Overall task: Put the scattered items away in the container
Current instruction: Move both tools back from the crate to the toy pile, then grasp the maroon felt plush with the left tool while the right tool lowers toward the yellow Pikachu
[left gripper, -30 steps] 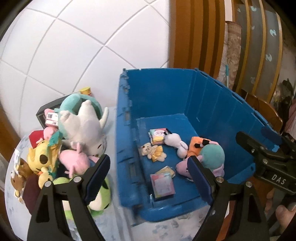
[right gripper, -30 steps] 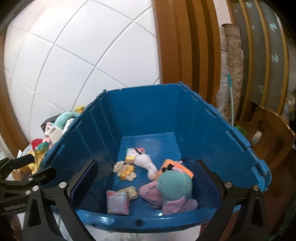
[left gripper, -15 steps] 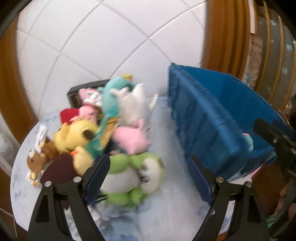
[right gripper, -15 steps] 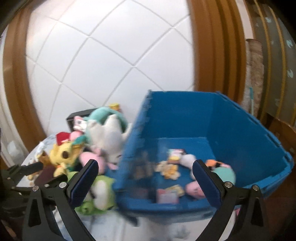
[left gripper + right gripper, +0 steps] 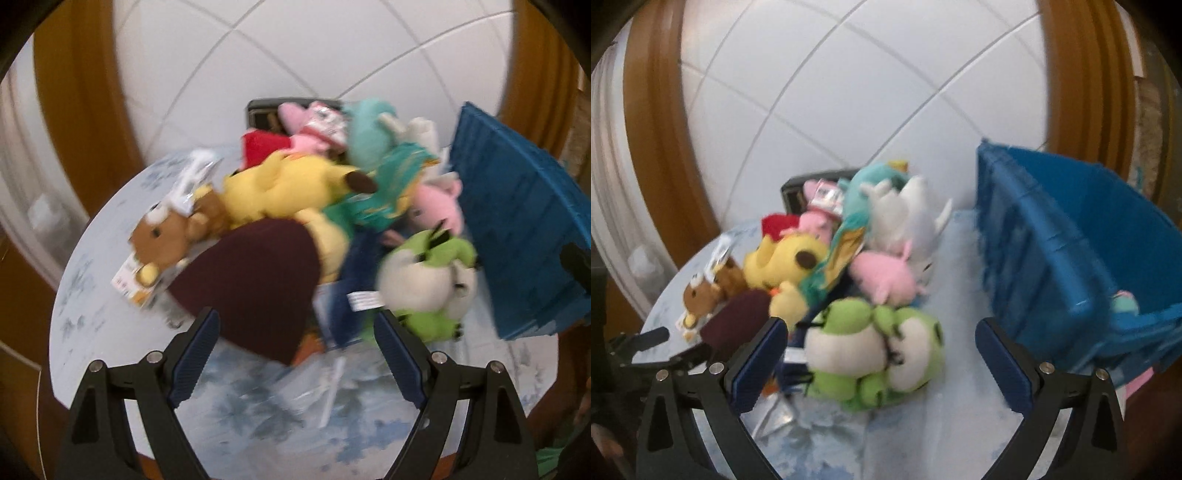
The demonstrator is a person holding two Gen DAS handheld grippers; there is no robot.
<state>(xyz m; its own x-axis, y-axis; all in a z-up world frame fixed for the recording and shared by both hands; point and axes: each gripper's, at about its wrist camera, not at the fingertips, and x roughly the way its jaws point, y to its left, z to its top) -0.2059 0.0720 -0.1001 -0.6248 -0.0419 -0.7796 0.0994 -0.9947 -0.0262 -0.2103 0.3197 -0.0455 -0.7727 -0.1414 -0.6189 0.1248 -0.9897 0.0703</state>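
Left gripper (image 5: 295,354) and right gripper (image 5: 881,360), both spread wide and empty, face heaped plush toys (image 5: 846,266) on the pale table (image 5: 953,424), likely choosing; blue plastic crate (image 5: 1052,258) sits just right

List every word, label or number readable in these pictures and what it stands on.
None can be read.
Card tag under the brown bear plush: print blurred.
White sewn tag on the green frog plush: blurred.
Packet on the pink plush: blurred.
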